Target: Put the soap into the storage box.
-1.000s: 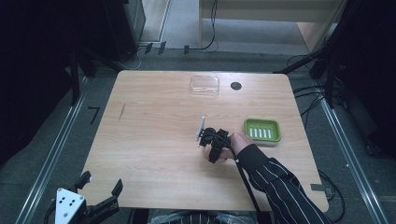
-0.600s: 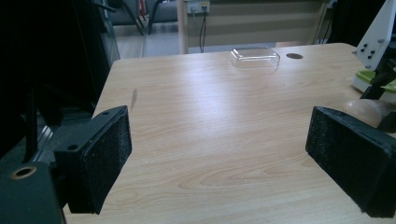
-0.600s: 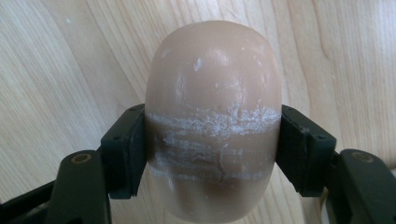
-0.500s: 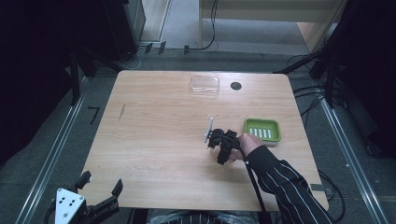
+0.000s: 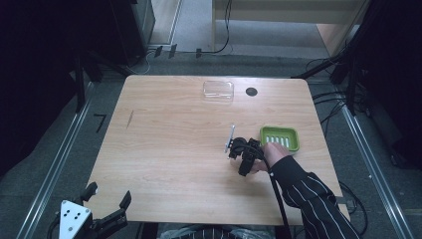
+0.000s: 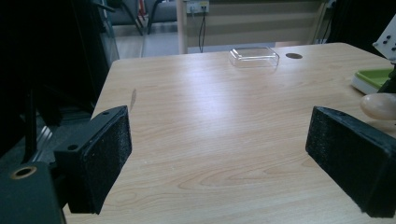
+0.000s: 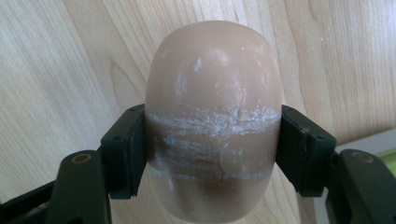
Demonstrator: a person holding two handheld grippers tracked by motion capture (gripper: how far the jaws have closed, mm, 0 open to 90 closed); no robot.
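Observation:
A beige bar of soap (image 7: 212, 79), streaked with white scuffs, is clamped across its middle by my right gripper (image 7: 212, 149), which is shut on it and points down just above the wood. In the high view that right gripper (image 5: 245, 157) sits right of centre, close beside the left edge of the green soap dish (image 5: 293, 142). The soap (image 6: 379, 106) and the dish (image 6: 373, 77) show at the right edge of the left gripper view. My left gripper (image 5: 108, 193) hangs at the table's near-left edge, open, with nothing between its pads (image 6: 219, 158).
A clear plastic lid (image 5: 218, 91) lies at the far middle of the wooden table (image 5: 169, 144), next to a small black round hole (image 5: 251, 91). Metal rails and cables run along the floor on both sides.
My right gripper has carried the soap to the right, closer to the green dish. The left gripper has stayed where it was.

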